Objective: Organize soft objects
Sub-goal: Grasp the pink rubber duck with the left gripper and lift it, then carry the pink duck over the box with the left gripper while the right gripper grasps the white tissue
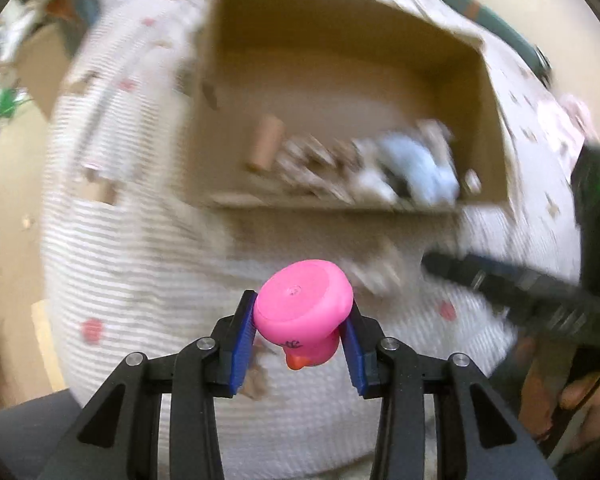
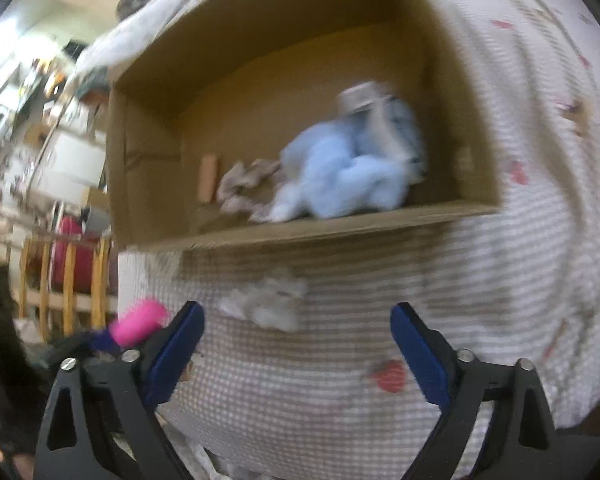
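Both views are smeared by motion blur, so much of the detail is uncertain. In the left wrist view the contents of the cardboard box (image 1: 340, 80) read only as a pale blue plush toy (image 1: 416, 168), a small brown cylinder (image 1: 266, 144) and a heap of beige scraps (image 1: 316, 168) whose nature cannot be made out. The near wall of the box hides the lower edge of that pile. The box sits on a bed covered by a white textured blanket (image 1: 140, 260) with small red spots; the fisheye rim cuts off the blanket's edges.

The left gripper (image 1: 302, 320) points steeply down at the blanket, its blue fingers (image 1: 242, 340) clamped on a pink rubber duck (image 1: 304, 308). The duck is turned so that its flat underside faces the camera and its orange beak points down; most of its body is hidden behind that base. It hangs clear above the blanket, in front of the box's near wall.

At the right edge of this view the right gripper appears as a dark blurred bar, with part of the person's hand (image 1: 588, 396) cut off by the frame.

In the right wrist view the right gripper (image 2: 298, 344) tilts down over the blanket, its fingers (image 2: 178, 344) wide apart with nothing between them. A crumpled white piece (image 2: 268, 304), too blurred to identify, lies on the blanket just ahead of them, near the box.
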`<state>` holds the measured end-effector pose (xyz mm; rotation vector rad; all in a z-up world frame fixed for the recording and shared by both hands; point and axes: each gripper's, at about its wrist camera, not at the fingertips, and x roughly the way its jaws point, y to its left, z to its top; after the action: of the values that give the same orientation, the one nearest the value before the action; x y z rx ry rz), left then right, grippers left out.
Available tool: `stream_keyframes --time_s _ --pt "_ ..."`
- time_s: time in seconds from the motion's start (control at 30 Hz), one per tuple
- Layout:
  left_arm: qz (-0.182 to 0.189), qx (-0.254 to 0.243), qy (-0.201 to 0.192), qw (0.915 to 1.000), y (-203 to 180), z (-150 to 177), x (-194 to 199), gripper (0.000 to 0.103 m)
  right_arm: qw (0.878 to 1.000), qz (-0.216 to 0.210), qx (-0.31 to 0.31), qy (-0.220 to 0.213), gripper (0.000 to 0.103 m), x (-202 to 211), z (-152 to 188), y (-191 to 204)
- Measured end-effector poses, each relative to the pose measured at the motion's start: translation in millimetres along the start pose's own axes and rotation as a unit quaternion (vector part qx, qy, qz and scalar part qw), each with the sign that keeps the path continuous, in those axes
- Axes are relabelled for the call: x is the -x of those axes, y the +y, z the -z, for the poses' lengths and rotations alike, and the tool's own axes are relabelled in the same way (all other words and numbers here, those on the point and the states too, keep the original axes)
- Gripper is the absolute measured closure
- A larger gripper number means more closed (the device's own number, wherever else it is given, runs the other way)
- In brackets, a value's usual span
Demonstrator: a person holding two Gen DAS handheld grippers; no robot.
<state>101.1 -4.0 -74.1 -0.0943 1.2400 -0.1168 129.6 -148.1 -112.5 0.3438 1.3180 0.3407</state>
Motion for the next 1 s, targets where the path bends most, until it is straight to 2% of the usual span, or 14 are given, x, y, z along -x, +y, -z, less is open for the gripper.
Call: stream_keyframes --time_s 0.1,0.27,0.33,0.4,0.57,0.6,0.63,0.7,0.73,0.9,1.0 --pt "-0.022 0.018 -0.027 0.9992 15.5 -5.1 9.0 0.067 0.999 0.013 0.024 0.021 0.014 -20.5 -2.7 16.7" --pt "-0.029 0.031 -0.024 0.9988 25.6 -9.7 2.9 0.067 0.996 0.039 0.061 0.053 0.026 -52.9 -4.1 41.1" --pt "-0.03 0.035 -0.02 0.9987 25.4 -10.8 -1.8 0.067 0.993 0.055 0.078 0.064 0.039 -64.7 -1.8 46.8" --pt "-0.028 0.042 -0.015 0.9986 29.0 -11.6 -2.5 0.067 0.99 0.074 0.093 0.078 0.047 -77.1 1.9 48.7" --pt "-0.026 0.051 -0.011 0.9983 32.3 -9.6 -4.2 0.067 0.985 0.095 0.111 0.094 0.048 -86.8 8.6 47.3" --pt "-0.027 0.051 -0.01 0.9983 32.0 -9.0 -4.5 0.067 0.984 0.098 0.117 0.093 0.051 -86.8 10.1 48.6" --pt "-0.028 0.05 -0.01 0.9983 31.6 -8.7 -5.3 0.067 0.983 0.104 0.124 0.091 0.062 -87.0 12.5 49.7" --pt "-0.031 0.049 -0.01 0.9983 31.5 -8.2 -6.2 0.067 0.98 0.117 0.138 0.086 0.077 -82.4 18.5 48.5" --pt "-0.032 0.049 -0.011 0.9982 31.7 -8.1 -6.7 0.067 0.98 0.112 0.138 0.085 0.085 -81.2 19.8 48.7" --pt "-0.041 0.053 -0.013 0.9977 35.8 -8.2 -8.6 0.067 0.988 0.07 0.117 0.072 0.087 -63.1 23.6 41.1" --pt "-0.041 0.059 -0.014 0.9973 38.9 -8.5 -7.9 0.067 0.995 0.021 0.085 0.049 0.087 -40.2 22.6 28.4"
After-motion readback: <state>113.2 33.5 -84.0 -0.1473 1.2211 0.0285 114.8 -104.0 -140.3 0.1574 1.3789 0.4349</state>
